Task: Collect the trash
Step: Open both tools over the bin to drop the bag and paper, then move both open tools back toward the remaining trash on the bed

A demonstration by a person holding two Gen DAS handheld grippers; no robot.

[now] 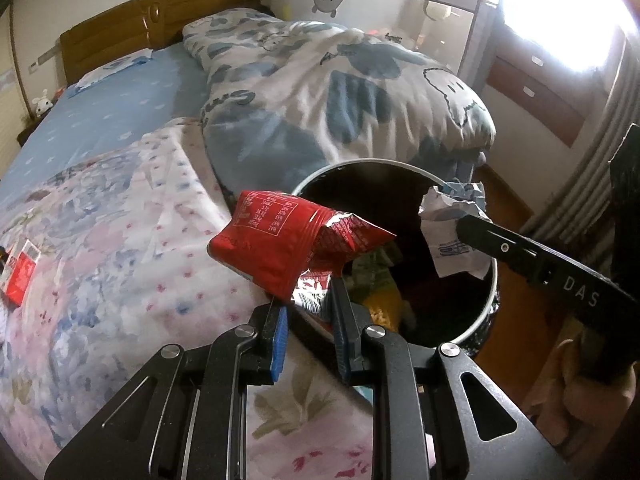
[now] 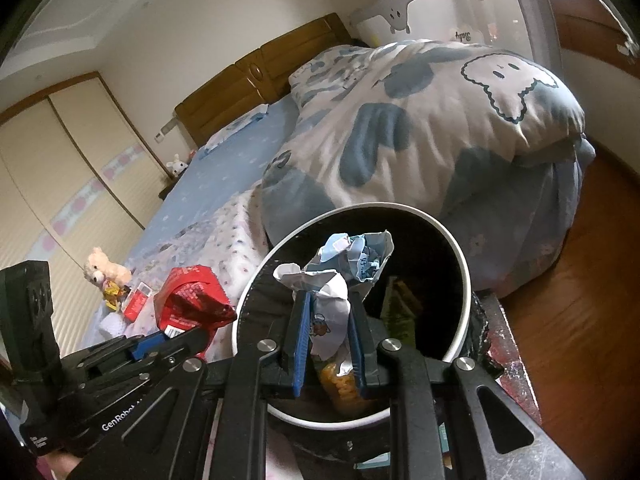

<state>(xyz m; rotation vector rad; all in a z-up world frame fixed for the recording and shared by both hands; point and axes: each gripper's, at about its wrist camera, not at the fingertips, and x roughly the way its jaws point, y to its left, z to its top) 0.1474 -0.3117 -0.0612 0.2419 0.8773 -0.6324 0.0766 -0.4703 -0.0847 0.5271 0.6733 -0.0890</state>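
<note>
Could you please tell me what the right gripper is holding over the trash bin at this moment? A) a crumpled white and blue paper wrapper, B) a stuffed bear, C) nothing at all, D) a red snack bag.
A: the right gripper is shut on the crumpled white and blue paper wrapper above the trash bin, while the left gripper holds the red snack bag.

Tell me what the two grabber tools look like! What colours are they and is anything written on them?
Each hand-held gripper is black, with long slotted arms and round silver bolts. The left hand-held gripper and the right hand-held gripper both have blue ridged pads on their fingers. White lettering marks their sides: "DAS" on the right one, "GenRobot" on the left. No cables or sleeves show.
</note>
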